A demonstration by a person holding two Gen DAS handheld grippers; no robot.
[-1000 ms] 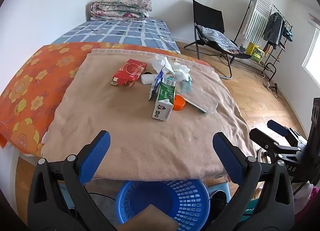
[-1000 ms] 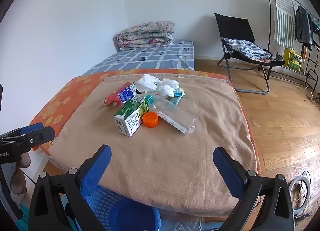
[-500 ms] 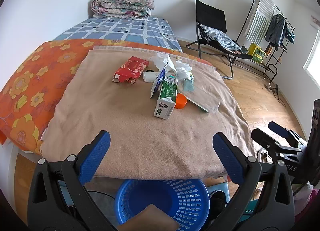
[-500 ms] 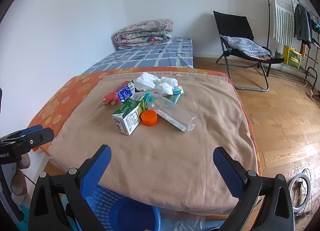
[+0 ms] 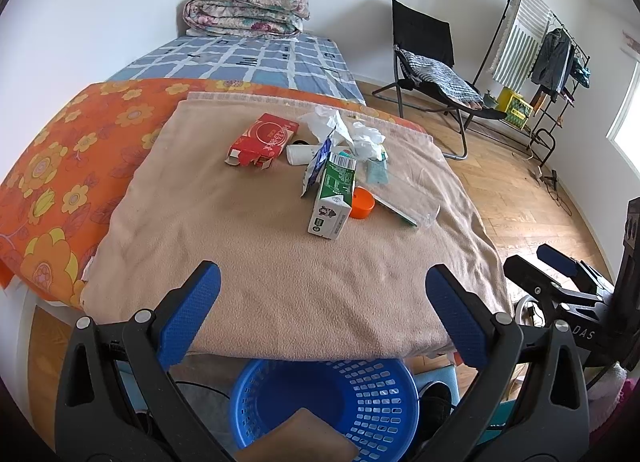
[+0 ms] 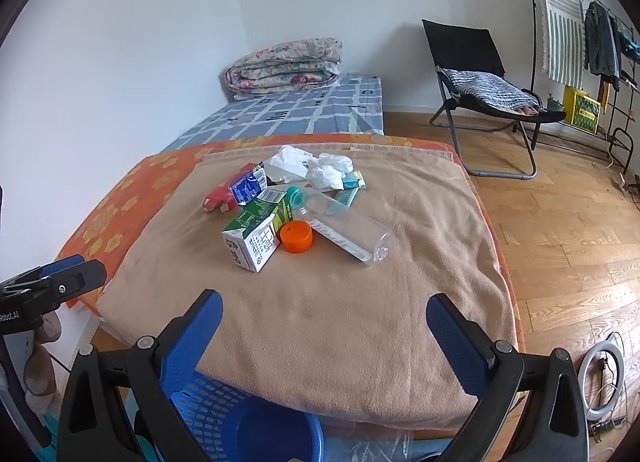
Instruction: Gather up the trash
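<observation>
A pile of trash lies in the middle of the tan blanket (image 5: 248,254): a green and white carton (image 5: 333,197) (image 6: 256,236), an orange cap (image 5: 362,203) (image 6: 296,236), a clear plastic bottle (image 6: 340,225), a red box (image 5: 264,138), crumpled white tissue (image 6: 316,167) and a blue packet (image 6: 249,186). A blue basket (image 5: 332,394) (image 6: 224,414) stands on the floor below the blanket's near edge, with a brown piece inside. My left gripper (image 5: 318,302) and right gripper (image 6: 322,314) are both open and empty, hovering over the near edge, well short of the pile.
The blanket lies on an orange flowered cover (image 5: 60,165) over a bed with a blue checked sheet (image 5: 248,61) and a folded quilt (image 5: 246,13). A black folding chair (image 6: 484,73) and a clothes rack (image 6: 580,29) stand on the wooden floor to the right.
Both grippers have moved slightly forward towards the pile; the trash looks a little nearer. Both stay open and empty. Nothing on the blanket has moved.
</observation>
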